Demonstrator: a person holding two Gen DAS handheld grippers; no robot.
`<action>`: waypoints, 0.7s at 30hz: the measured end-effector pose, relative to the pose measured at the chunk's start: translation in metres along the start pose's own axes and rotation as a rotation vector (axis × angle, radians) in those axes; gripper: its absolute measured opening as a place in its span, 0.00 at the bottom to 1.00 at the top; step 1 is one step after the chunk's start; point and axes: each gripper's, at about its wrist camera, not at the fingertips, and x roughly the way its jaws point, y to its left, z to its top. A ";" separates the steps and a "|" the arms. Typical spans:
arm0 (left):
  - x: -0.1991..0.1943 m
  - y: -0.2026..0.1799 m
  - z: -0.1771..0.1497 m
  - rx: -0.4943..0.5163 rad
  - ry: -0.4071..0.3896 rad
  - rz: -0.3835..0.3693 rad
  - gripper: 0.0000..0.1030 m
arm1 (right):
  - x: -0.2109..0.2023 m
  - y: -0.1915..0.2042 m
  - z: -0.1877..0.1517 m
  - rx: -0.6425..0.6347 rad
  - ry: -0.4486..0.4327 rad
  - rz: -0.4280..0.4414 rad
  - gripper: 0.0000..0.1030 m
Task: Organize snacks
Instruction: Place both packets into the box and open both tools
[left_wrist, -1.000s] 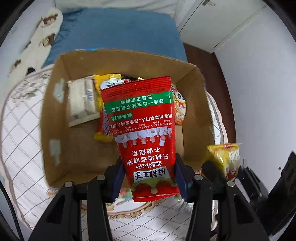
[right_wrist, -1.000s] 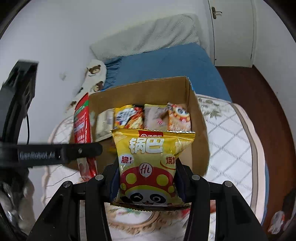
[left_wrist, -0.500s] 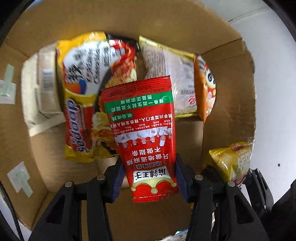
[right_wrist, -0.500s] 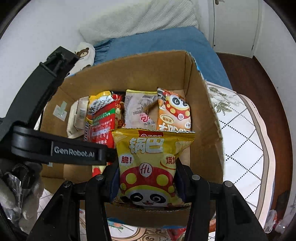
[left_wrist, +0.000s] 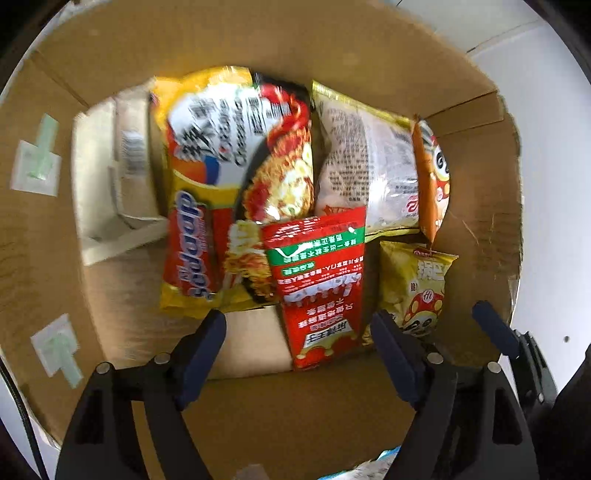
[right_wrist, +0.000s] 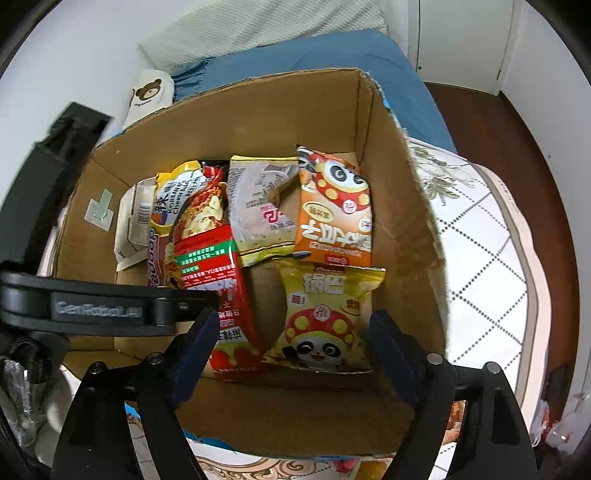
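Observation:
Both grippers point down into a cardboard box (left_wrist: 332, 406) (right_wrist: 406, 221). My left gripper (left_wrist: 297, 325) has its jaws opening, and the red packet (left_wrist: 317, 280) (right_wrist: 221, 280) lies loose on the box floor between them, clear of both pads. My right gripper (right_wrist: 293, 321) is opening too, and the yellow panda packet (right_wrist: 325, 314) (left_wrist: 417, 288) lies free beside the red one. Behind them rest a noodle pack (left_wrist: 236, 166), a pale packet (left_wrist: 365, 166) and an orange packet (right_wrist: 332, 214).
A small white carton (left_wrist: 110, 184) leans in the box's left part. The left gripper's body (right_wrist: 92, 306) crosses the right wrist view. The box stands on a quilted white cover (right_wrist: 487, 258), with a blue bed (right_wrist: 314, 51) behind it.
Both grippers sank into the box and opened. The red packet and the yellow panda packet dropped from the jaws onto the box floor.

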 end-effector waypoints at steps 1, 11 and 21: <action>-0.006 0.001 -0.005 0.000 -0.021 0.013 0.77 | -0.001 -0.002 0.000 -0.001 0.001 -0.003 0.83; -0.067 0.005 -0.072 0.033 -0.304 0.144 0.77 | -0.034 0.001 -0.010 -0.028 -0.048 -0.056 0.83; -0.116 -0.001 -0.124 0.052 -0.512 0.201 0.77 | -0.096 0.012 -0.039 -0.064 -0.153 -0.076 0.83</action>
